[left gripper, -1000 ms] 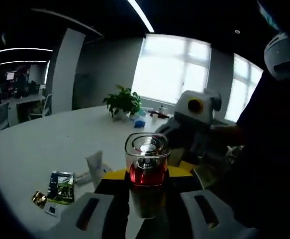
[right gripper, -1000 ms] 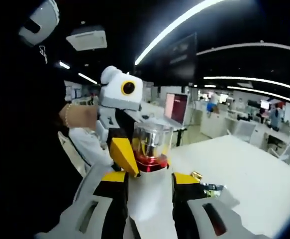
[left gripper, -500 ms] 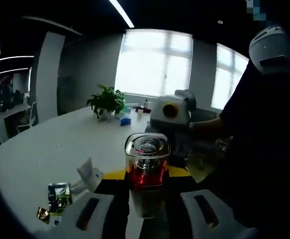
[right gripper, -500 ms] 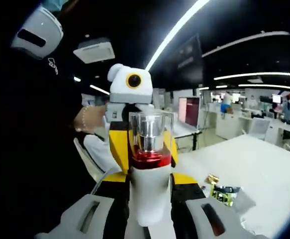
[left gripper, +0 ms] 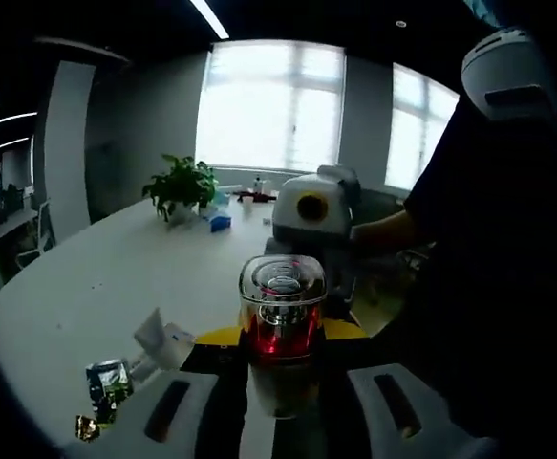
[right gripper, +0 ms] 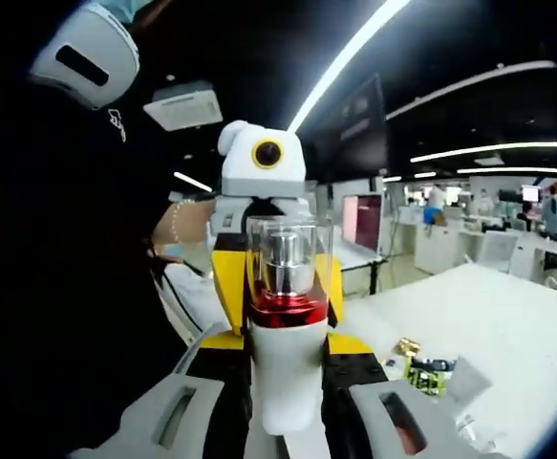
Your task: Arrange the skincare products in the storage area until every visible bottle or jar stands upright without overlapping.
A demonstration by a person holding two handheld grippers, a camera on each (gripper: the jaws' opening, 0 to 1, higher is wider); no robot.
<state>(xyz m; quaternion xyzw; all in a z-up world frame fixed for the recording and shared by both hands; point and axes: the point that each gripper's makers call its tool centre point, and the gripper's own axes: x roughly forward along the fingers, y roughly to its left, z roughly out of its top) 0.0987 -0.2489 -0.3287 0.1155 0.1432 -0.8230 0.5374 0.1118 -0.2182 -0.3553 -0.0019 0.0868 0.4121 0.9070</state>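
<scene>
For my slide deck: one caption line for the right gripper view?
Both grippers clamp one clear-capped bottle with a red band, held above a white table.

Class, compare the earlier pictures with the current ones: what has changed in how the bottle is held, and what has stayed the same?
In the right gripper view the bottle, tilted a second ago, now stands straight between the jaws. Both views have swung with the hands, so the sachets and tube merely appear shifted on the table. Unchanged: the left hand-held gripper and right hand-held gripper both remain clamped on the bottle; nothing was released.
</scene>
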